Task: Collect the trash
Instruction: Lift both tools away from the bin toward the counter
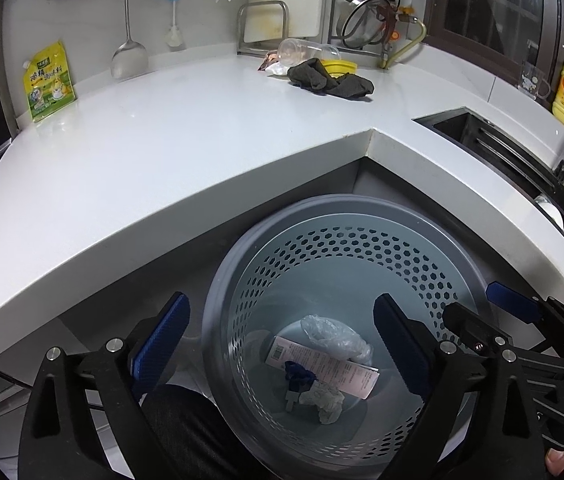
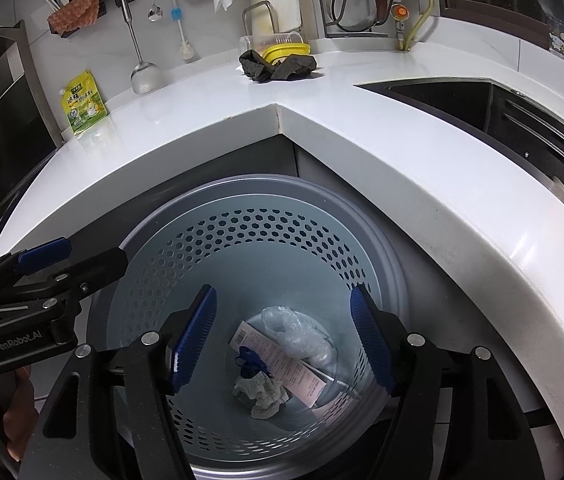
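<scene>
A white L-shaped worktop (image 1: 186,132) wraps a kitchen corner, carrying a dark cloth (image 1: 332,80). Below stands the perforated bin (image 2: 242,240) containing trash (image 2: 282,356). Left gripper (image 1: 282,344) and right gripper (image 2: 284,340) fingers are spread, empty. The sink (image 1: 494,144) is cut off.

A bin (image 1: 218,300) stands on the floor below the inner corner of the counter (image 1: 162,152), holding a bag (image 1: 334,336), a receipt (image 1: 322,368) and a wad (image 1: 324,400), while a cloth (image 1: 330,80) lies near the counter's back edge and a pouch (image 1: 48,80) at its left end.
</scene>
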A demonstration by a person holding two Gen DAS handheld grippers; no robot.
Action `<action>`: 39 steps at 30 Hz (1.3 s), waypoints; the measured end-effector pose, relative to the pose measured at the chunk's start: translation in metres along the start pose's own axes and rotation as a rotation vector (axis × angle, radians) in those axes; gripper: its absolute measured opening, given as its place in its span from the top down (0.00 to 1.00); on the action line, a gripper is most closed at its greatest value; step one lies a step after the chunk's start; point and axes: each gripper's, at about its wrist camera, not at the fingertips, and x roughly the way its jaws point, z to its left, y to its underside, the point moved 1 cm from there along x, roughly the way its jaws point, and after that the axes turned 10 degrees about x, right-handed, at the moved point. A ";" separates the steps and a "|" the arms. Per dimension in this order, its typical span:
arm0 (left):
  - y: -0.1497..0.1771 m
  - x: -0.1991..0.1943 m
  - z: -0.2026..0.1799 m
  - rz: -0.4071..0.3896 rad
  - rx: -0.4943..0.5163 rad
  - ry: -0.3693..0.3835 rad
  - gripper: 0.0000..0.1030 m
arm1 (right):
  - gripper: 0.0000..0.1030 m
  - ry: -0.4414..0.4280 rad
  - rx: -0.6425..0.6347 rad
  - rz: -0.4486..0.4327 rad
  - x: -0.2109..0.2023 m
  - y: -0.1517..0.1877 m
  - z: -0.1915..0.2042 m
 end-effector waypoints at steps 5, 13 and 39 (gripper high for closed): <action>-0.001 -0.003 0.001 -0.009 -0.004 -0.003 0.10 | 0.35 -0.005 -0.006 -0.010 -0.003 0.000 0.002; -0.007 -0.014 0.005 -0.051 -0.014 0.008 0.08 | 0.32 -0.019 -0.010 -0.035 -0.013 -0.006 0.005; -0.042 -0.029 0.030 -0.129 -0.059 -0.012 0.06 | 0.29 -0.058 -0.037 -0.063 -0.018 -0.039 0.018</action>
